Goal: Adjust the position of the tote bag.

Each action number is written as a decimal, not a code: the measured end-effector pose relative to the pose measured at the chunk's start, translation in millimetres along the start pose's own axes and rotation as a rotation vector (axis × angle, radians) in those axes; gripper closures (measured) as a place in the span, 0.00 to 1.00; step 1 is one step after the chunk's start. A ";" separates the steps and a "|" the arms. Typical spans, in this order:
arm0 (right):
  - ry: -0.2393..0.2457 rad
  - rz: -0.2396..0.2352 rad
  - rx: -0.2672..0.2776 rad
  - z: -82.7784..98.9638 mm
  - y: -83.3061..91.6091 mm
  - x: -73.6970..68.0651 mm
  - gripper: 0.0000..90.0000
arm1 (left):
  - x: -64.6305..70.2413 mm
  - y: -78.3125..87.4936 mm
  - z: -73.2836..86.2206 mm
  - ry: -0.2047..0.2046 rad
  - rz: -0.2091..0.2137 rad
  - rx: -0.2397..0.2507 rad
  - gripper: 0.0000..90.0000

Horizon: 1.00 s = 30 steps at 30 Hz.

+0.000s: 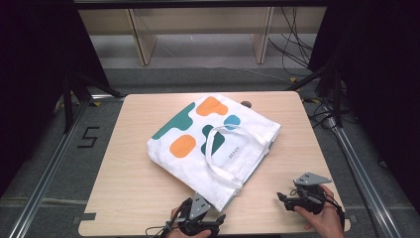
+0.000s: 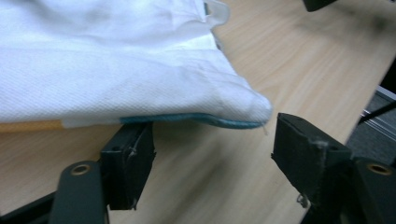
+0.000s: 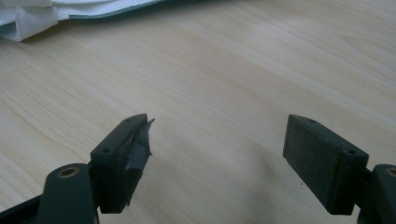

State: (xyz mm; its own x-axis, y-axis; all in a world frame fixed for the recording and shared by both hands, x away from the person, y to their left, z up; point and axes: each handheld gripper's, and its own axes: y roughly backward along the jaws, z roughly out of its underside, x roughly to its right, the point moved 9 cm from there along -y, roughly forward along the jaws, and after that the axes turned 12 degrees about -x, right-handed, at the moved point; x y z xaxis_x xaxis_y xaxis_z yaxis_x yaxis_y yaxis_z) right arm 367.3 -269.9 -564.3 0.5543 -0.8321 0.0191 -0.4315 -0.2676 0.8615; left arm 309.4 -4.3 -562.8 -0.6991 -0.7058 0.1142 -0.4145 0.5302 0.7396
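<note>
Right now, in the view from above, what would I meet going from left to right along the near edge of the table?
Left gripper → near corner of the white tote bag → bare table → right gripper.

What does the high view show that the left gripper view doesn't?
High view: the whole white bag with its orange, teal and blue patches, its looped handles, both hands with the left gripper and right gripper, and the floor past the table.

Left gripper view: up close, the bag's near corner with a teal edge underneath, lying just ahead of the open jaws, one pad right under the edge, nothing pinched.

Both: the white bag on the pale wooden table, and the left gripper at its near corner.
</note>
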 end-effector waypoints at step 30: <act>0.029 -0.016 -0.018 0.4 -1.4 -4.4 0.27 | -138.5 58.2 10.0 0.258 -0.199 0.164 0.79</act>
State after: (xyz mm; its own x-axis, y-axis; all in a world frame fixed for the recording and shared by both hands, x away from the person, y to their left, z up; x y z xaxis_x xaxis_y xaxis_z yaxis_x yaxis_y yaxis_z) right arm 365.2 -266.1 -565.8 0.5816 -0.8133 0.0197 -0.4095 -0.2717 0.8709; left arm 376.3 129.1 -542.2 -0.4340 -0.8871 0.1572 -0.6305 0.4237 0.6504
